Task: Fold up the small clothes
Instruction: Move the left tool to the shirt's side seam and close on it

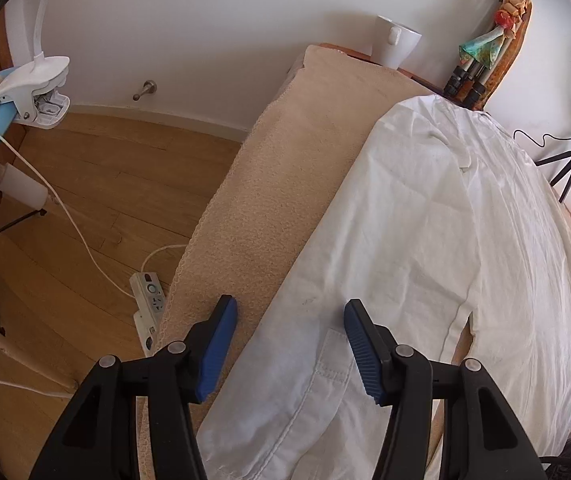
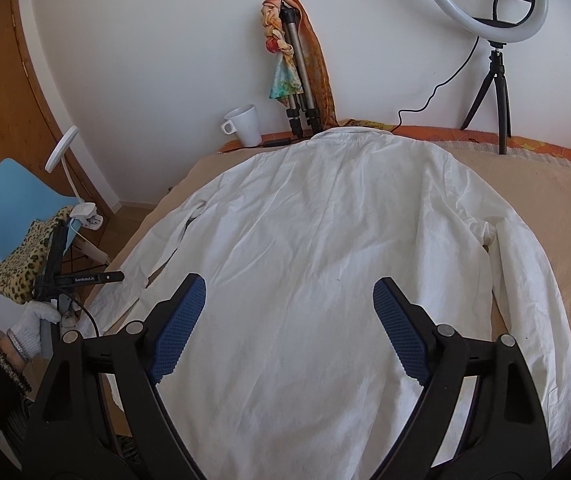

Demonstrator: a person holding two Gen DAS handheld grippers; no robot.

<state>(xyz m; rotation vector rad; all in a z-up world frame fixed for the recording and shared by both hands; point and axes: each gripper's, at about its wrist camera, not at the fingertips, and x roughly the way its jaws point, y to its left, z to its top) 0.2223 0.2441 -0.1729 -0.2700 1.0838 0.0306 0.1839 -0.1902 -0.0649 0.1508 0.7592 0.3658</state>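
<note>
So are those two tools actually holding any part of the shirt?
No. Both the left tool and right tool are open above the white shirt, gripping nothing.

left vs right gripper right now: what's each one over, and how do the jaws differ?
The left gripper straddles the left sleeve cuff at the edge of the white shirt; the right gripper hovers over the middle of the shirt's back. The left gripper's jaws stand narrower; the right gripper's stand wider. Both have blue pads, both are open, and neither grips any cloth.
</note>
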